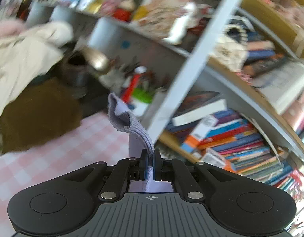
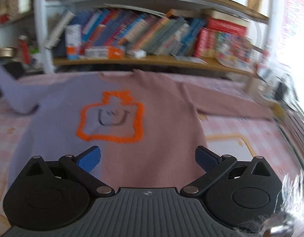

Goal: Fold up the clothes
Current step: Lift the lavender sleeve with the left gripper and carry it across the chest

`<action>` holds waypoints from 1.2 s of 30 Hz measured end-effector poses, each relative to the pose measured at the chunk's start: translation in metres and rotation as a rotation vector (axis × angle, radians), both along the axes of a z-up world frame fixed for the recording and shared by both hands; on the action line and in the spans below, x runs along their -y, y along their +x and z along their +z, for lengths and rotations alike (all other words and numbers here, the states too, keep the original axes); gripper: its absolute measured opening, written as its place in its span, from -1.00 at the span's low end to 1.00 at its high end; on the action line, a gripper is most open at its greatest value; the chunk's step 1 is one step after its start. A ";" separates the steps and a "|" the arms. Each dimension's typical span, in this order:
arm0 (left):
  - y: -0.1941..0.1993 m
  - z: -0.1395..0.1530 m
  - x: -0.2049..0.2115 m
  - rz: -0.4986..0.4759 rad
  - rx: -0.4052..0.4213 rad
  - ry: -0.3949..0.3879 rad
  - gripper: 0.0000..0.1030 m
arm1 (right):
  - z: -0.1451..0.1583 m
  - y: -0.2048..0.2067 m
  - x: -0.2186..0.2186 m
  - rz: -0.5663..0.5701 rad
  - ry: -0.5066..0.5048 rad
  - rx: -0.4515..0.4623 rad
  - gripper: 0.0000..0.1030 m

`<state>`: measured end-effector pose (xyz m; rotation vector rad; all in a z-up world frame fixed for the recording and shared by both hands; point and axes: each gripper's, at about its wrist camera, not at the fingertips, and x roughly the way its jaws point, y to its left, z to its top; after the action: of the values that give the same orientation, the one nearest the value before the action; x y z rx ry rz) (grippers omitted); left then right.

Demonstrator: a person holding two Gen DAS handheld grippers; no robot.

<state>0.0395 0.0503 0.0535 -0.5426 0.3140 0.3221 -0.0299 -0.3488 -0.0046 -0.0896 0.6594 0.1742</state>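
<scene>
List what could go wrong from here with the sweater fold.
1. The left claw pinches only a narrow strip of the lilac sleeve cuff; it could slip out.
2. The right claw hangs open over the sweater and holds nothing, so pulling the sleeve may drag the body across the pink checked cloth and skew the fold.
3. The crowded bookshelf stands close behind; a lifted sleeve could snag there.

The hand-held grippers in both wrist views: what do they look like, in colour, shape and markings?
Both look alike. The left hand-held gripper and the right hand-held gripper have a matte black body with two round housings, black linkage arms with silver pivot pins, and blue pads on the fingers. A ribbed grey plate in the middle carries a small crosshair mark. No cables or sleeves show.
</scene>
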 end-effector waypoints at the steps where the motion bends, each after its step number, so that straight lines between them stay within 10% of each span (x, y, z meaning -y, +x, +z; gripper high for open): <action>1: 0.003 0.006 0.012 -0.006 0.007 0.025 -0.94 | 0.000 0.004 0.007 0.017 0.010 -0.001 0.99; 16: 0.073 0.033 0.170 -0.143 -0.015 0.209 -0.94 | -0.008 0.051 0.099 0.139 0.158 -0.056 0.99; 36: 0.136 -0.037 0.297 -0.347 -0.206 0.225 -0.94 | -0.018 0.064 0.172 0.049 0.191 -0.095 0.99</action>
<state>0.1755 -0.2464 0.0168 -0.2267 0.5556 0.0743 0.0342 -0.5212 -0.0231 0.0865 0.7325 0.2895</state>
